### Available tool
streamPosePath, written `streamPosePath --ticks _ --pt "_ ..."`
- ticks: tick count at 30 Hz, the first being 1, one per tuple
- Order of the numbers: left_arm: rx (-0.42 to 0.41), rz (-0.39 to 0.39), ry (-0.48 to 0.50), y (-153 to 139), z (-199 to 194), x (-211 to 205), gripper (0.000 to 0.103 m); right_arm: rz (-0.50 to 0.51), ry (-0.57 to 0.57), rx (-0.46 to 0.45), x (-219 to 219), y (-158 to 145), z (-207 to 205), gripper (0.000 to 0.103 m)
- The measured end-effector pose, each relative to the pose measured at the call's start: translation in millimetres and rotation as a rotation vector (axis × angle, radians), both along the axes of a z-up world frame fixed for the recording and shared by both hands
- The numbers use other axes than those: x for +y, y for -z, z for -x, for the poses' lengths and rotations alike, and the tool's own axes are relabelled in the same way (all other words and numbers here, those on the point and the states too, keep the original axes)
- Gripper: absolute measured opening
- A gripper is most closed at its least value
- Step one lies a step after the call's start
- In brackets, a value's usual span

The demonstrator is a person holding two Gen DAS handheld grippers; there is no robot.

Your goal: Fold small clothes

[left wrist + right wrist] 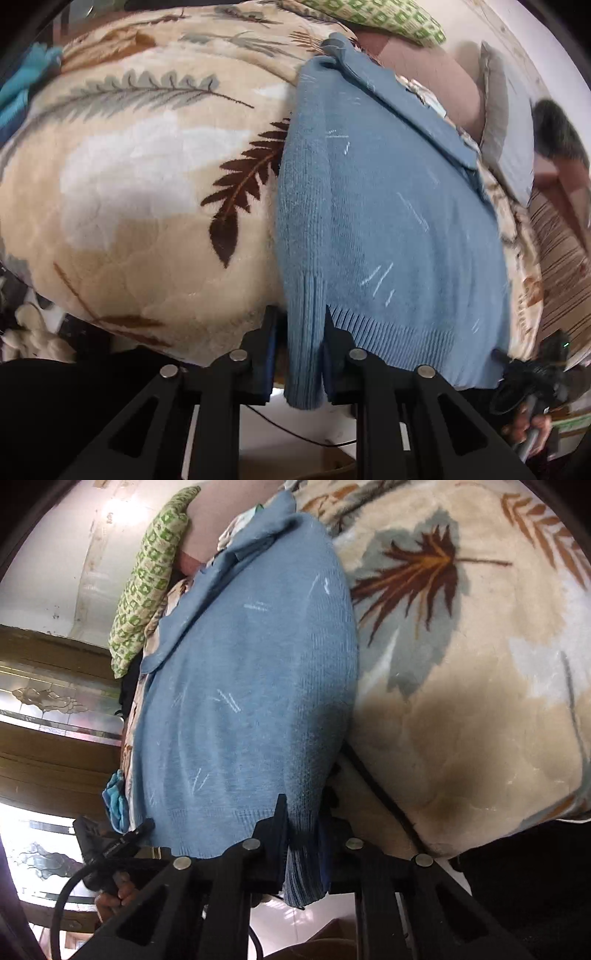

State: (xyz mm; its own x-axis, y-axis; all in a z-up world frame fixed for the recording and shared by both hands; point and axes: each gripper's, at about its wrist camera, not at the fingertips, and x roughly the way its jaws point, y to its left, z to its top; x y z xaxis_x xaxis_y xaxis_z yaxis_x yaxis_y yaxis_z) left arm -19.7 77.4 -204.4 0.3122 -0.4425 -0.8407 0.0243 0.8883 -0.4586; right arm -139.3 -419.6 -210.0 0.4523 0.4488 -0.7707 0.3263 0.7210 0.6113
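Blue knit sweater (388, 206) spread flat on cream leaf-print blanket (129, 184) over bed, ribbed hem hanging off near edge. Green patterned pillow (388, 18) and pinkish cushion (424, 74) beyond collar end; teal cloth (22, 81) far left. Black cable (380, 794) runs along blanket beside sweater. Left tongs (300, 350) pinching left hem corner, ribbing bunched between jaws. Right tongs (303, 845) clamped tight on right hem corner
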Motion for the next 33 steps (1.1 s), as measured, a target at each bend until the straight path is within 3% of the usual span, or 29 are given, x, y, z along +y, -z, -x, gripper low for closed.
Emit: streamPosePath --ticks 2,4,8,15,22,28,33 --pt "-0.012 -0.014 0.016 0.9 1.2 -1.2 0.020 0.020 -0.012 0.006 3.3 -0.9 -4.0 0.017" --pt "-0.030 -0.009 0.029 -2.5 2.3 -3.0 0.006 0.026 -0.012 0.005 6.2 -3.3 -6.8 0.016" --pt "-0.028 0.063 0.021 -13.2 -5.5 2.9 0.006 -0.048 0.038 -0.051 1.7 -20.5 -2.9 0.013" --pt "-0.135 0.235 0.023 -84.0 -39.1 19.6 0.006 -0.185 0.093 -0.234 -10.7 -81.9 -19.3 0.013" --pt "-0.218 0.288 0.048 -145.0 -124.8 5.4 0.006 -0.259 0.163 -0.360 -45.6 -134.7 -85.8 0.013" --pt "-0.203 0.287 0.031 -150.9 -220.0 -19.2 0.006 -0.289 0.237 -0.390 -86.2 -145.2 -166.2 0.013" --pt "-0.191 0.274 0.015 -143.2 -307.6 -41.0 0.006 -0.276 0.288 -0.374 -109.2 -138.5 -256.5 0.013"
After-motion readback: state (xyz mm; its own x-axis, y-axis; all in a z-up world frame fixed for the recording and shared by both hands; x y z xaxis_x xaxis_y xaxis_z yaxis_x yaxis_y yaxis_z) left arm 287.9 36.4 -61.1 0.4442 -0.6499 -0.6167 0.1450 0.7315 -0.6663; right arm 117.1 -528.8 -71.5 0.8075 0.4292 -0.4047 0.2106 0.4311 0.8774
